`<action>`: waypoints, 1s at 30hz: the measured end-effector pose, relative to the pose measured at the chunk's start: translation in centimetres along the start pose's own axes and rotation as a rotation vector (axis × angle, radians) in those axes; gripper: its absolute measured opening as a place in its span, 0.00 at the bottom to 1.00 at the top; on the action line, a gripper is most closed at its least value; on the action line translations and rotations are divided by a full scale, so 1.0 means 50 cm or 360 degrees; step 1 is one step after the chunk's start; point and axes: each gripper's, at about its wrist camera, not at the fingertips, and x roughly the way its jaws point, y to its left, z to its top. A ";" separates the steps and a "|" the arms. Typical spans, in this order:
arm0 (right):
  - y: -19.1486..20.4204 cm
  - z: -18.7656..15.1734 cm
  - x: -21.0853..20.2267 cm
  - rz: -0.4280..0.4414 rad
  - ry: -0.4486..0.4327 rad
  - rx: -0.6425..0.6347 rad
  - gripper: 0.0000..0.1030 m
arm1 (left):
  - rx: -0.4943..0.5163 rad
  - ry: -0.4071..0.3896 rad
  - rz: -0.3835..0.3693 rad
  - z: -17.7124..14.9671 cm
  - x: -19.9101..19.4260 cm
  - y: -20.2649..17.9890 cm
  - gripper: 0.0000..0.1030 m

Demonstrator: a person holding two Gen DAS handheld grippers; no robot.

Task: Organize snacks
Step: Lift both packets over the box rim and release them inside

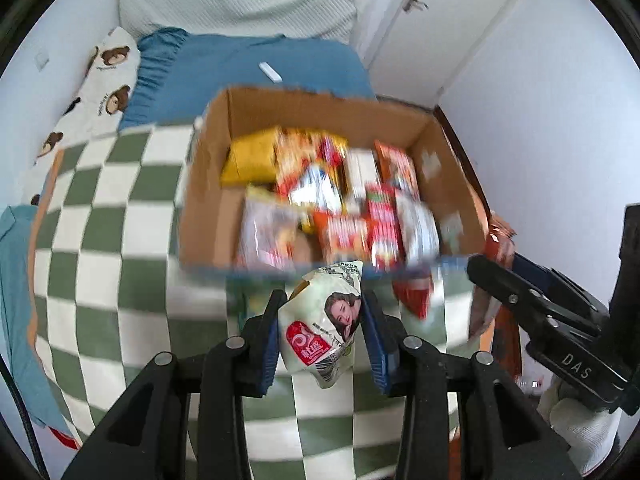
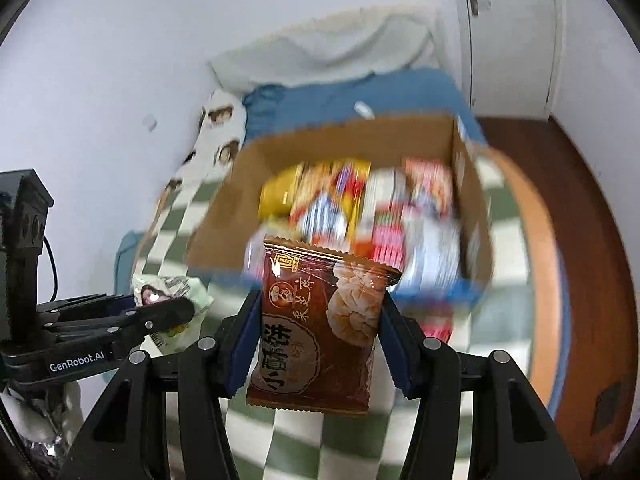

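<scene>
My left gripper (image 1: 322,320) is shut on a pale green snack packet (image 1: 322,328) printed with a woman's face, held above the checkered blanket just short of the cardboard box (image 1: 208,200). My right gripper (image 2: 320,320) is shut on a brown pastry packet (image 2: 320,328), also held in front of the box (image 2: 400,136). The box is open and holds several colourful snack packets (image 1: 340,192), blurred by motion. The right gripper shows at the right of the left wrist view (image 1: 532,300); the left gripper with its packet shows at the left of the right wrist view (image 2: 120,320).
The box stands on a green-and-white checkered blanket (image 1: 100,240) on a bed with a blue sheet (image 1: 260,64) and a bear-print pillow (image 1: 104,88). A red packet (image 1: 416,296) lies by the box's near right corner. White walls, a door (image 1: 460,20) and brown floor (image 2: 580,200) lie to the right.
</scene>
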 end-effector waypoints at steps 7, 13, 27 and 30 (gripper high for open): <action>-0.029 0.159 0.090 -0.0105 0.0035 -0.0036 0.56 | 0.0042 0.0007 0.0176 0.144 0.121 -0.001 0.33; -0.042 0.236 0.230 -0.0164 0.0208 -0.0047 0.56 | 0.0019 0.0160 0.0271 0.228 0.233 0.036 0.33; -0.090 0.251 0.437 -0.0160 0.0549 0.0111 0.88 | -0.0115 0.0377 0.0333 0.265 0.325 0.126 0.43; -0.100 0.245 0.444 -0.0209 0.0585 0.0111 0.93 | -0.0127 0.0387 0.0301 0.267 0.323 0.123 0.67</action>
